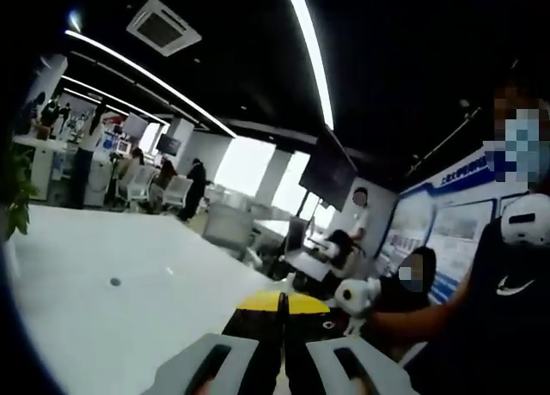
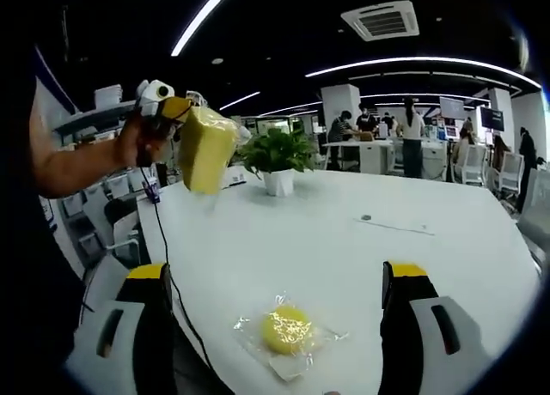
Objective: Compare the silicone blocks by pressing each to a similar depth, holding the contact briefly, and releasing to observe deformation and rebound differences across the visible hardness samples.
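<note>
In the right gripper view I am looking along my right gripper point(image 2: 279, 326), whose yellow-tipped jaws are standing wide apart with nothing between them; on the white table point(image 2: 412, 258) between those jaws, near the table's close edge, a round yellow silicone block point(image 2: 286, 329) is lying inside a crinkled clear wrapper, touching neither jaw; a dark cable point(image 2: 176, 279) is running along the table's left edge; further back a potted plant point(image 2: 278, 161) is standing in a white pot, and a small dark dot point(image 2: 366, 217) is sitting on the tabletop well apart from it. At the upper left of that view my left gripper point(image 2: 185, 120) is being held up in a hand point(image 2: 137, 146), well above the table, and it is gripping a larger yellow rectangular block point(image 2: 206, 148) that is hanging tilted from its jaws. In the left gripper view the left gripper's grey jaws are rising from the bottom and sitting close together; the yellow top point(image 1: 284, 302) of the block is showing just beyond them, with dark jaw parts in front, so the grip itself is partly hidden; the table is spreading out to the left; a person in a dark shirt point(image 1: 507, 300) is standing at the right, arm reaching toward a white device point(image 1: 357, 294).
</note>
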Demonstrator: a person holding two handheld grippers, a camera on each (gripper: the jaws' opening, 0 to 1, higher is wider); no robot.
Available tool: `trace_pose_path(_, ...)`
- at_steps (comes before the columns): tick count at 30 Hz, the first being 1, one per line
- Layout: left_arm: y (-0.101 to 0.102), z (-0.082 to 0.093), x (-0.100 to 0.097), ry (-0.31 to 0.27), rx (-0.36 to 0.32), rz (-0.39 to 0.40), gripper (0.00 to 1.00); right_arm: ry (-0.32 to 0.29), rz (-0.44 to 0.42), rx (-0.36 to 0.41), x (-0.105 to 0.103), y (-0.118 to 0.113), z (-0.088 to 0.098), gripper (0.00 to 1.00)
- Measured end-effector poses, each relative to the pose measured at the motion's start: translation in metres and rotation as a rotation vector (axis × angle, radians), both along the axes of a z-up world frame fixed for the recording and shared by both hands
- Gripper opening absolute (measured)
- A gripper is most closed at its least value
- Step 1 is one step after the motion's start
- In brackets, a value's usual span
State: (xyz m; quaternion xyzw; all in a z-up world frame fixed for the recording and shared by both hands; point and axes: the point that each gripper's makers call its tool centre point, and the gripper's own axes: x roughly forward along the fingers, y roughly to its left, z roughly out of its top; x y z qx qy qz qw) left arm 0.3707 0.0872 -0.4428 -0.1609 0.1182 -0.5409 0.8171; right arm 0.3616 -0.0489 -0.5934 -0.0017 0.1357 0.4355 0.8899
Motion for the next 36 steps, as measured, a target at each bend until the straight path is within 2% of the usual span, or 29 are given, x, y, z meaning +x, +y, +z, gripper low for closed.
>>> trace_pose_path(11,-0.008,0.011,-0.010,-0.015,-0.022,-0.035,0.00,-0.033,0.060,0.017,-0.002,0.020,0.019,0.96)
trace_pose_path(13,-0.009,0.011,-0.011,-0.012,-0.027,-0.040,0.00,-0.035,0.073,0.022,-0.002,0.023,0.023,0.88)
trace_pose_path(15,-0.010,0.010,-0.012,-0.012,-0.025,-0.043,0.00,-0.037,0.088,0.029,-0.003,0.027,0.028,0.84)
trace_pose_path(24,-0.014,0.014,-0.016,-0.016,-0.039,-0.067,0.00,-0.051,0.121,0.039,-0.004,0.035,0.037,0.87)
trace_pose_path(28,-0.017,0.018,-0.021,-0.020,-0.041,-0.084,0.00,-0.049,0.135,0.071,-0.005,0.039,0.045,0.87)
trace_pose_path(36,-0.025,0.024,-0.028,-0.019,-0.041,-0.124,0.00,-0.055,0.220,0.170,-0.016,0.056,0.073,0.87)
